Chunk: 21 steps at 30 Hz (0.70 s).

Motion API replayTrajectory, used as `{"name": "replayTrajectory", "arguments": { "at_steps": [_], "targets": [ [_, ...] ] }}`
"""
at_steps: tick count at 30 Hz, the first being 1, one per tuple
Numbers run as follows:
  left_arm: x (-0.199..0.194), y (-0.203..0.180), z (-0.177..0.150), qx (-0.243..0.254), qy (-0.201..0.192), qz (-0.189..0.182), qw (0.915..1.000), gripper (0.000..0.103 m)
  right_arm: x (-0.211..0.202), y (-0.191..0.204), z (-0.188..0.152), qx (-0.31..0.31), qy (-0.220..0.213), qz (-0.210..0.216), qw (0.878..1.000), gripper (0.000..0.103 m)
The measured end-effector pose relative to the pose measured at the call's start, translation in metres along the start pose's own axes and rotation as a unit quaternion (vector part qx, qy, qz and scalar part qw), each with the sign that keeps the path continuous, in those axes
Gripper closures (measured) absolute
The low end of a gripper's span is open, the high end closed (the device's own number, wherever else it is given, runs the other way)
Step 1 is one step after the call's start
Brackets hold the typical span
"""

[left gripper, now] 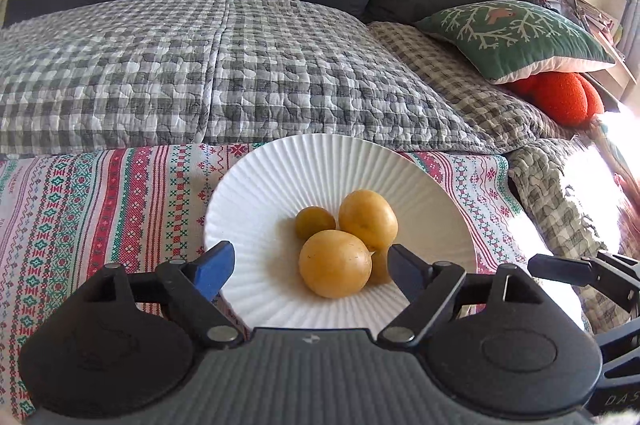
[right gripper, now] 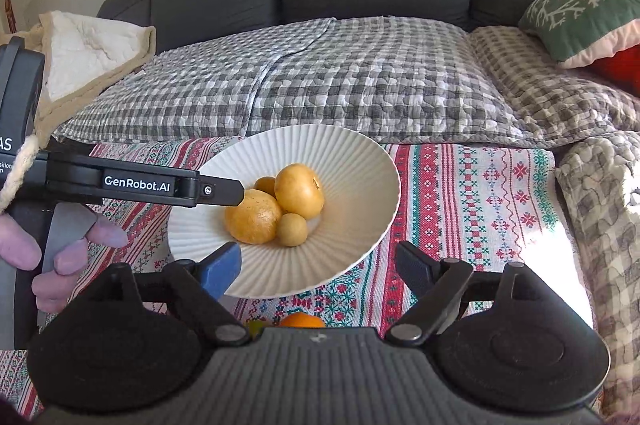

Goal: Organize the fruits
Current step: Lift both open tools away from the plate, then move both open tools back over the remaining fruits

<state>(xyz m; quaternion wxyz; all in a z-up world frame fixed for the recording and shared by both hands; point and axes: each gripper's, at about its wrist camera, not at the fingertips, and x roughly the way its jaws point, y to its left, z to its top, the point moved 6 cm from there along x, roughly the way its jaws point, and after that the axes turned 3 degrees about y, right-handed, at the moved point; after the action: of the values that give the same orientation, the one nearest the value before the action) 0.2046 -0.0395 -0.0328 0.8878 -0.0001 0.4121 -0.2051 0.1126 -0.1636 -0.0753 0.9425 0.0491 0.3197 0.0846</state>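
A white ribbed plate [left gripper: 280, 161] [right gripper: 304, 141] rests on the patterned cloth and holds several yellow round fruits. The biggest fruit [left gripper: 334, 263] [right gripper: 252, 217] lies nearest the left gripper. My left gripper [left gripper: 310, 265] hangs over the plate's near rim, open, with that fruit seen between the spread fingers but untouched. Its finger [right gripper: 222, 191] reaches over the plate from the left in the right wrist view. My right gripper [right gripper: 318, 265] stands open over the plate's near edge, holding nothing. An orange fruit [right gripper: 302, 321] peeks out just below it, mostly hidden by the gripper body.
A patterned red, green and white cloth [left gripper: 100, 205] covers the table. Behind it is a grey sofa with a checked quilt [left gripper: 240, 65], a green cushion [left gripper: 516, 37] and an orange cushion [left gripper: 560, 97]. A hand [right gripper: 48, 253] holds the left gripper's handle.
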Motion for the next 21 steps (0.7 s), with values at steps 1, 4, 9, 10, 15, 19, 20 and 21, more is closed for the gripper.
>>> {"name": "replayTrajectory", "arguments": {
  "at_steps": [1, 4, 9, 10, 15, 19, 20, 21],
  "targets": [
    [-0.006, 0.000, -0.003, 0.003, -0.002, 0.002, 1.0000, 0.018, -0.003, 0.001, -0.001, 0.000, -0.001, -0.002, 1.000, 0.016],
    [-0.022, -0.003, -0.015, 0.013, -0.007, 0.014, 0.9998, 0.013, -0.015, 0.005, -0.005, -0.003, -0.002, -0.008, 1.000, 0.011],
    [-0.045, -0.005, -0.036, 0.023, -0.009, 0.032, 0.9992, 0.009, -0.028, 0.009, -0.012, 0.003, -0.001, -0.032, 0.999, 0.005],
    [-0.049, -0.005, -0.040, 0.025, -0.010, 0.034, 0.9991, 0.007, -0.029, 0.010, -0.013, 0.003, 0.000, -0.036, 0.999, 0.004],
    [-0.063, -0.007, -0.059, 0.039, -0.004, 0.052, 0.9979, 0.004, -0.037, 0.013, -0.023, 0.007, 0.005, -0.048, 0.999, 0.001],
    [-0.068, -0.007, -0.070, 0.033, 0.011, 0.062, 0.9975, 0.004, -0.042, 0.017, -0.030, 0.003, 0.012, -0.059, 0.998, 0.000],
    [-0.070, -0.007, -0.073, 0.030, 0.014, 0.063, 0.9974, 0.004, -0.044, 0.018, -0.033, 0.003, 0.016, -0.062, 0.998, 0.000],
    [-0.071, -0.007, -0.077, 0.030, 0.017, 0.063, 0.9974, 0.004, -0.044, 0.018, -0.036, 0.007, 0.019, -0.065, 0.998, 0.000]
  ]
}}
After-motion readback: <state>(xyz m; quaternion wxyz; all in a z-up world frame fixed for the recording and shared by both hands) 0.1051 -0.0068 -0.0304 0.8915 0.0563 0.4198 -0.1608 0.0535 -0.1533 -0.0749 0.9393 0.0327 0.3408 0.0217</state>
